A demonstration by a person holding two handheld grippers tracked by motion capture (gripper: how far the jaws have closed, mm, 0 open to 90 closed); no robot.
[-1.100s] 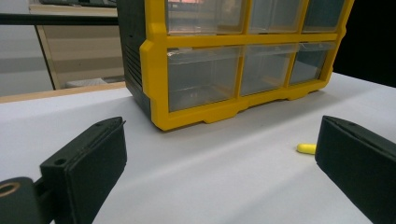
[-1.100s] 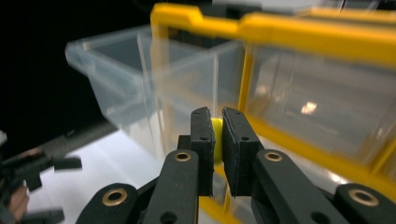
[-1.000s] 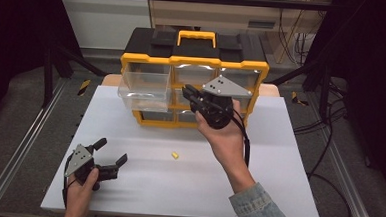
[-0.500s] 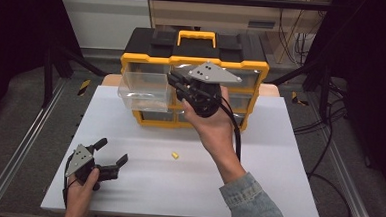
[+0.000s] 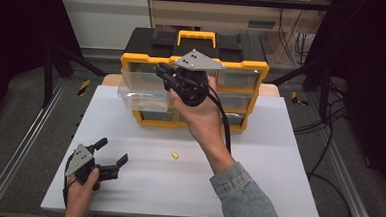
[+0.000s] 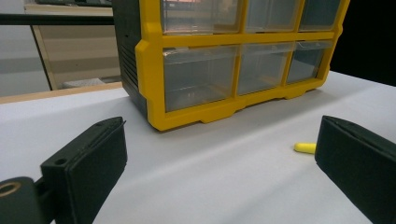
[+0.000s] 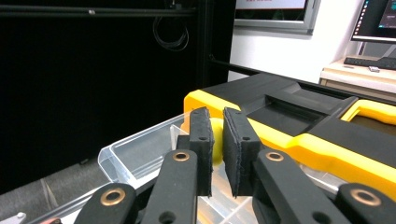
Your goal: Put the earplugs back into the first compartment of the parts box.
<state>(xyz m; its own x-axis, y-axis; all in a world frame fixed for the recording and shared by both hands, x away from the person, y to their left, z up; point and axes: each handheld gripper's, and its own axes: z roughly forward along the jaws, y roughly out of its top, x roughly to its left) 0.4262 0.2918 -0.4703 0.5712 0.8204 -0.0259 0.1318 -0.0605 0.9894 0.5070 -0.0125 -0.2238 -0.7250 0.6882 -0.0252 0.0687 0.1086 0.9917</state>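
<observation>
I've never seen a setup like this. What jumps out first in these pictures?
The yellow and black drawer cabinet at the table's far edge, with one clear drawer pulled out at its left. The right gripper hangs over that drawer, pinching a small yellow piece. Another yellow piece lies mid-table, near the open left gripper.

No text, label, brand or number can be read anywhere — the yellow-and-black drawer cabinet point(image 5: 193, 63) bears no legible marking, and the monitors point(image 7: 378, 18) at the top of the right gripper view are too blurred to make out.
</observation>
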